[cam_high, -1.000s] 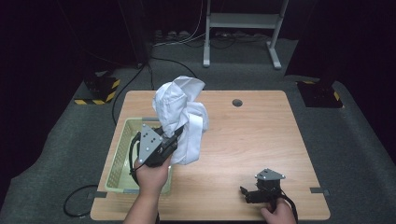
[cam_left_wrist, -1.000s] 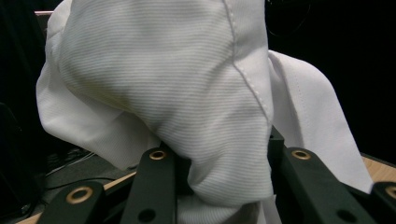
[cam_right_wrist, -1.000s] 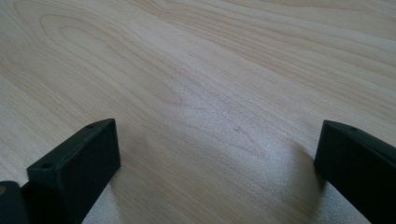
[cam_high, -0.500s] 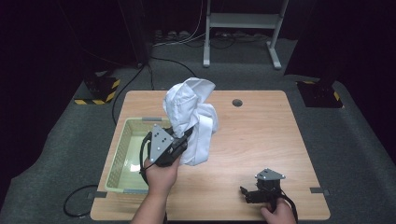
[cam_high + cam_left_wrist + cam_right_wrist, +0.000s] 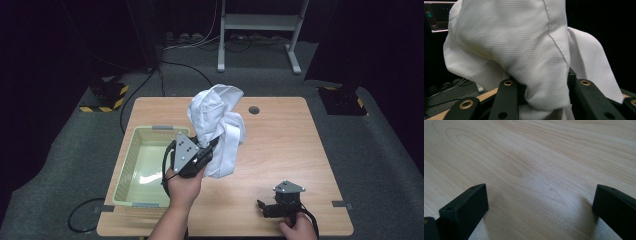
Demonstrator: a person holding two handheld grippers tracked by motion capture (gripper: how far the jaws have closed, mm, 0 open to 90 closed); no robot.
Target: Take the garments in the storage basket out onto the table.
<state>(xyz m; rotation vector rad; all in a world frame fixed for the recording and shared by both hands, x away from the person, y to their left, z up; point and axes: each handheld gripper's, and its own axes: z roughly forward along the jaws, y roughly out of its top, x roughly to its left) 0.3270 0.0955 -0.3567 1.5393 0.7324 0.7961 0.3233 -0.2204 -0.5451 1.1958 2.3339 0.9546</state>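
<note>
1. The left gripper (image 5: 202, 159) was clamped on a bunched fold of the white cloth (image 5: 217, 125), which let the rest hang free in the air instead of dragging on the table (image 5: 280, 145).
2. In the left gripper view the cloth (image 5: 519, 50) was pinched between the black jaws, likely gathered thick so it would not slip.
3. The cloth hung over the table just beside the basket (image 5: 131, 165), its far edge; that nearness suggested the basket was part of the job.
4. The right gripper (image 5: 267, 207) sat low at the table's near edge, jaws wide and holding nothing, apparently parked out of the way.
</note>
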